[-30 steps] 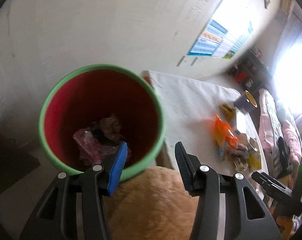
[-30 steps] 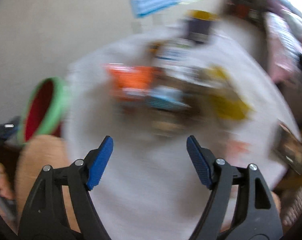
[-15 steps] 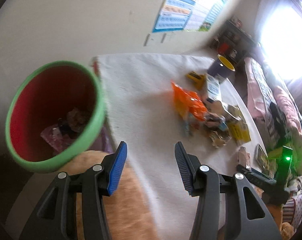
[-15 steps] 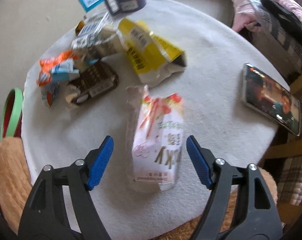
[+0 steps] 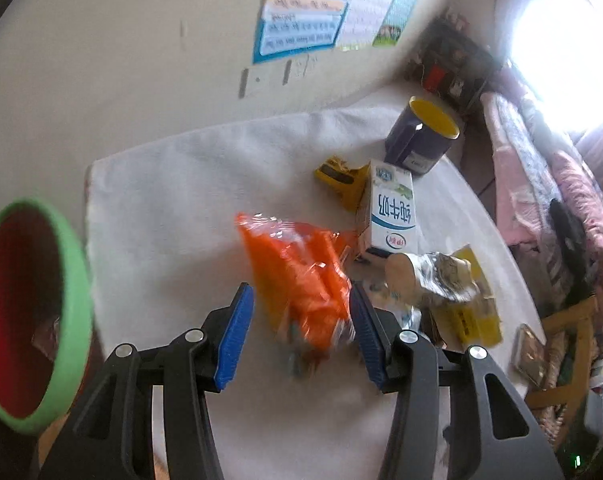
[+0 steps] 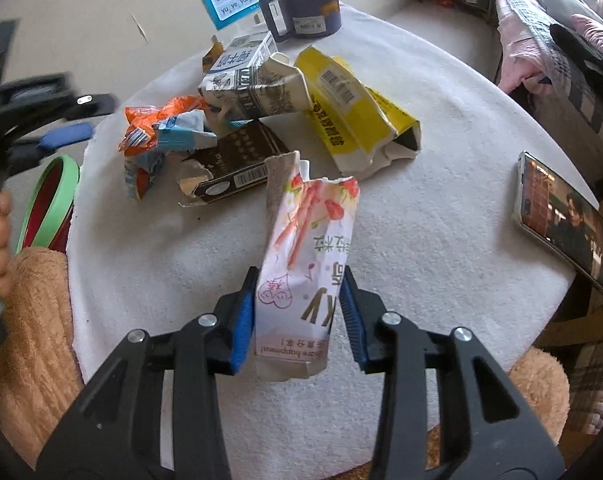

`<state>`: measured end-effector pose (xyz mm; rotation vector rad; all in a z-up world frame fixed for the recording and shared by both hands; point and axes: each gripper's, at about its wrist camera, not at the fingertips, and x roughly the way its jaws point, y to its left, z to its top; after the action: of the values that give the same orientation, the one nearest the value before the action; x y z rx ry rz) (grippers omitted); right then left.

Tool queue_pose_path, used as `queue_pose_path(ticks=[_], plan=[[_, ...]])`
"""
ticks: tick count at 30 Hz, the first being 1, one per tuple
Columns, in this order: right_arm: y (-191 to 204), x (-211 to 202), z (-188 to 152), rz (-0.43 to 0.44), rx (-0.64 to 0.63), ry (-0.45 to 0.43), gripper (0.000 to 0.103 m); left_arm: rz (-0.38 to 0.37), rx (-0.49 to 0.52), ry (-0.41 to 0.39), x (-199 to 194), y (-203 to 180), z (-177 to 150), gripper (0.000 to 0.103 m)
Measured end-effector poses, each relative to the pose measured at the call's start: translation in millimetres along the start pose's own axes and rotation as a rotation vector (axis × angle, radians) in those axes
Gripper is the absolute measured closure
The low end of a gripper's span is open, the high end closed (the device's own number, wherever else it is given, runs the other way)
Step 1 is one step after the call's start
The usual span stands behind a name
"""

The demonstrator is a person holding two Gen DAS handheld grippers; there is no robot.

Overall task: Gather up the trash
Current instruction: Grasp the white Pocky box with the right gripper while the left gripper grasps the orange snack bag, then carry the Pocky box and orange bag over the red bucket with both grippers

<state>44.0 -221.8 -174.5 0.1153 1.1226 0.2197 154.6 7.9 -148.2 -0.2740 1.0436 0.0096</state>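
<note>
**Pink snack box gripped, orange wrapper between open jaws**

The right gripper is clenched on a pink snack box, both blue pads pressing its sides near the torn lower end, at the near part of the white-covered round table. The box leans up and away from the jaws, strawberry print facing us.

Beyond it lies the rest of the litter: a dark flat carton, a crumpled milk carton, a yellow bag and an orange wrapper, all heaped together in the far middle of the table. A navy mug stands at the far edge, and a phone (screen lit) lies well to the right.

The left gripper hangs over the orange wrapper with its jaws apart; the wrapper shows between them, somewhat blurred, and I cannot tell whether the pads touch it. The green-rimmed red bin sits off the table's left edge, trash dimly visible inside.
</note>
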Motion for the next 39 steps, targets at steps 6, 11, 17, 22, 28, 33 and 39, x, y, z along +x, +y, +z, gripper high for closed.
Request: queue_pose_path(ticks=[6,11,17,22,28,33,39], plan=[[-6,6,0,0.017,0.024,0.014,0.063,0.032,-0.013,0.108,47,-6,0,0.046],[-6,7,1,0.025,0.022,0.019,0.061,0.063,0.047,0.104,51,-12,1,0.042],[-6,9,2,0.030,0.023,0.029,0.060,0.062,0.025,0.184,62,-4,-6,0.037],[-7,9,2,0.033,0.033,0.030,0.060,0.086,0.076,0.158,52,-5,-20,0.058],[-5,10,2,0.030,0.025,0.034,0.059,0.038,0.102,0.134,17,3,-44,0.061],[-4,11,2,0.023,0.022,0.035,0.052,0.052,0.150,0.153,5,5,-65,0.052],[-6,10,3,0.013,0.036,0.029,0.042,0.038,0.070,0.169,-1,19,-76,0.045]])
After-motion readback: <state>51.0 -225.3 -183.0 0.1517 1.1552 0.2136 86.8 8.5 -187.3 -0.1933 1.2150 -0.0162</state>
